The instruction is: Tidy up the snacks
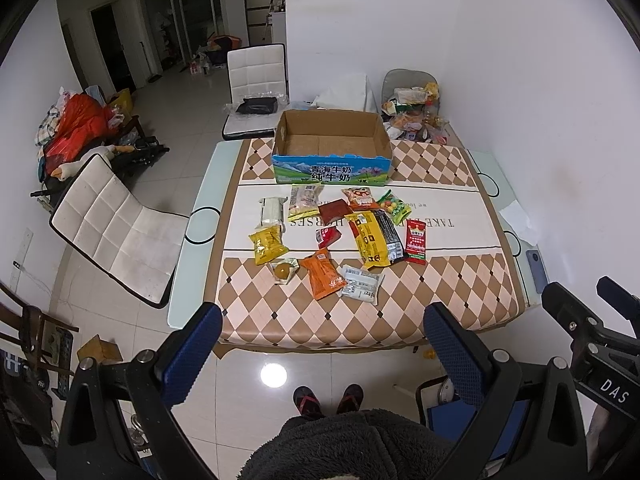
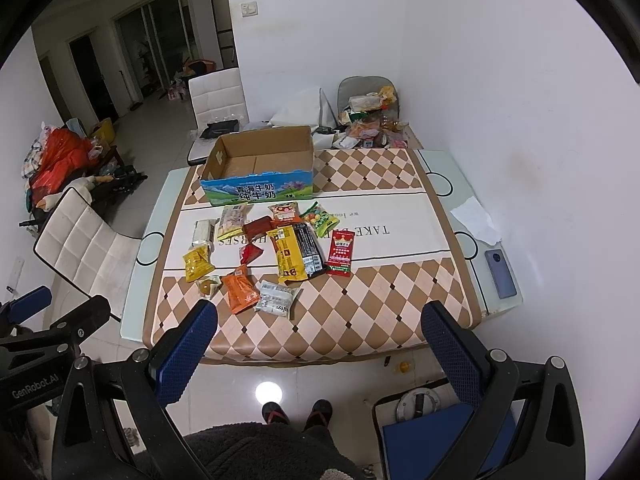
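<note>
At table centre, snack packets (image 1: 336, 236) scattered; open milk carton (image 1: 331, 146) at 12 o'clock. Your left gripper (image 1: 322, 344) and right gripper (image 2: 318, 338) both spread wide, holding nothing.

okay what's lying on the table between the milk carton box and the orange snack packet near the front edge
In the left wrist view, between the cardboard box and the orange packet lie a dark red packet and a small red packet.

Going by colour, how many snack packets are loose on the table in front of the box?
Red snack packets: 3
Yellow snack packets: 2
Orange snack packets: 2
White snack packets: 2
Clear snack packets with yellow: 2
Green snack packet: 1
Black snack packet: 1
Total: 13
</note>
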`<move>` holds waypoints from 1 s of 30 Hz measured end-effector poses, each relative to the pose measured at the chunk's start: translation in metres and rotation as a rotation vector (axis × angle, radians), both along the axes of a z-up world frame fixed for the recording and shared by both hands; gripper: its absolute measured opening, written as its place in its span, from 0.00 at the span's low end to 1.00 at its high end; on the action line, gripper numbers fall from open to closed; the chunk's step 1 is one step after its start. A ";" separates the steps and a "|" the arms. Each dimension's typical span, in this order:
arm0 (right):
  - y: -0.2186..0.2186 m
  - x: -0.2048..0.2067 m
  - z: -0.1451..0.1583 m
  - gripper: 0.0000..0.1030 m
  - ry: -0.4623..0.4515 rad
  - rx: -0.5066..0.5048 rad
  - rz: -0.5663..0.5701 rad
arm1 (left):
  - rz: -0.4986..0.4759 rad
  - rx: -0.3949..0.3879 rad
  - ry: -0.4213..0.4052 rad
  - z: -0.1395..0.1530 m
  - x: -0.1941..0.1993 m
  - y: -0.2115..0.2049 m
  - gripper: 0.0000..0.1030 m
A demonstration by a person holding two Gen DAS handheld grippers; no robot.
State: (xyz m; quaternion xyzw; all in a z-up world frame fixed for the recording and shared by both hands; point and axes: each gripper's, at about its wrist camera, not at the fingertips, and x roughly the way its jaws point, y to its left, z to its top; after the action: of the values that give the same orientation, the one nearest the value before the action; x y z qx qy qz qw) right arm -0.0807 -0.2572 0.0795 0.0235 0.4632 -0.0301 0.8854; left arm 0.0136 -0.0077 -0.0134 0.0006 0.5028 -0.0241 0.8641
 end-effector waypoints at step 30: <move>0.046 0.223 -0.221 1.00 0.305 0.134 -0.037 | 0.172 0.004 0.268 -0.173 0.178 0.116 1.00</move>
State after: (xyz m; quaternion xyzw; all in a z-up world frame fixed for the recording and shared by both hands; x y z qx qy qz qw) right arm 0.1424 -0.2116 -0.1414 0.0864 0.5928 -0.0188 0.8005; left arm 0.1917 0.1079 -0.1860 -0.0442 0.6117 0.0510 0.7882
